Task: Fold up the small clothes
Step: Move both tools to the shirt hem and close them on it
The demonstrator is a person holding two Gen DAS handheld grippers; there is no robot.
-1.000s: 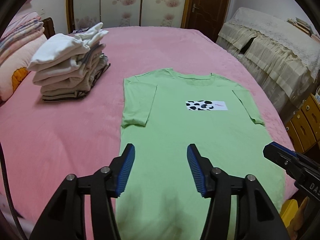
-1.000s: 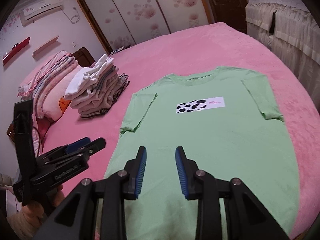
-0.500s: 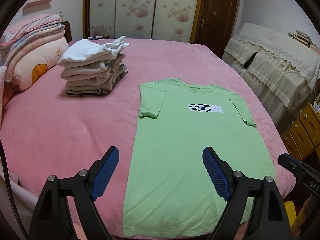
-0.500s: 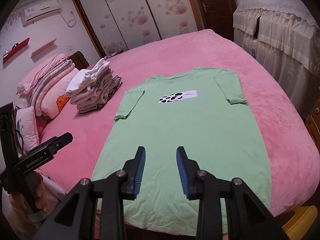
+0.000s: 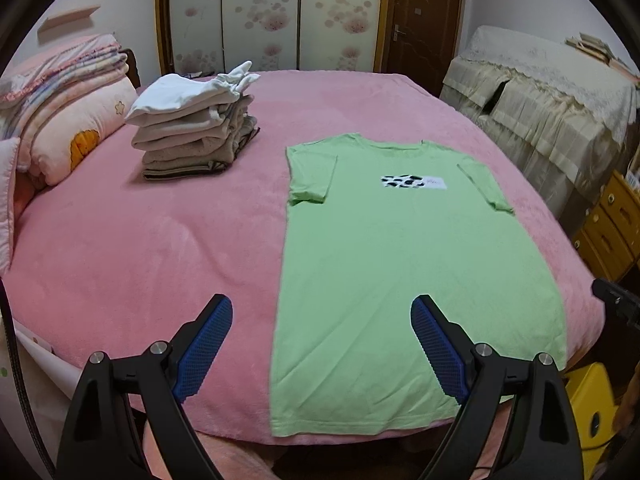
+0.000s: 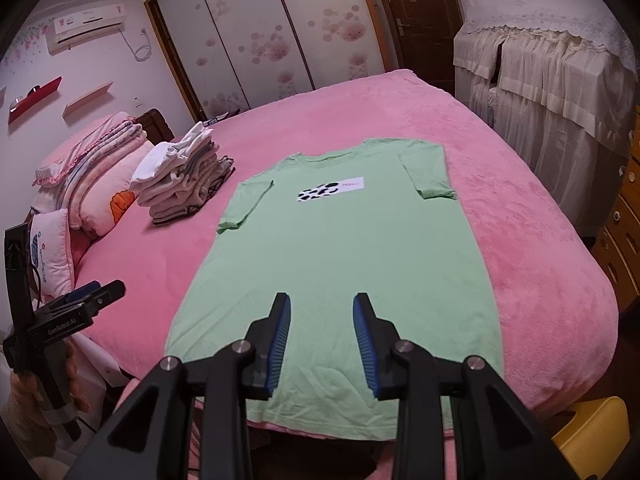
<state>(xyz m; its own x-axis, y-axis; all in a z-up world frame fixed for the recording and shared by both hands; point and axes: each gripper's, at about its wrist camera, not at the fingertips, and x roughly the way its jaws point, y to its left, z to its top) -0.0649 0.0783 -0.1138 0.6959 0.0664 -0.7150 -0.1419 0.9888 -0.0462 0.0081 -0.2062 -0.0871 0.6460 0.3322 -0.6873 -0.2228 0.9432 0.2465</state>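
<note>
A light green T-shirt with a black-and-white spotted chest patch lies flat, face up, on the pink bed; it also shows in the right wrist view. My left gripper is wide open and empty, above the bed's near edge at the shirt's hem. My right gripper is open with a narrower gap and empty, above the shirt's lower part. The left gripper also shows at the left edge of the right wrist view.
A stack of folded clothes sits on the bed at the back left, next to pillows and blankets. A lace-covered cabinet and yellow drawers stand to the right. A yellow stool is by the bed's near corner.
Both grippers have pulled back and up from the shirt, so more of the bed shows. My left gripper's jaws have opened much wider. The right gripper's gap is about the same.
</note>
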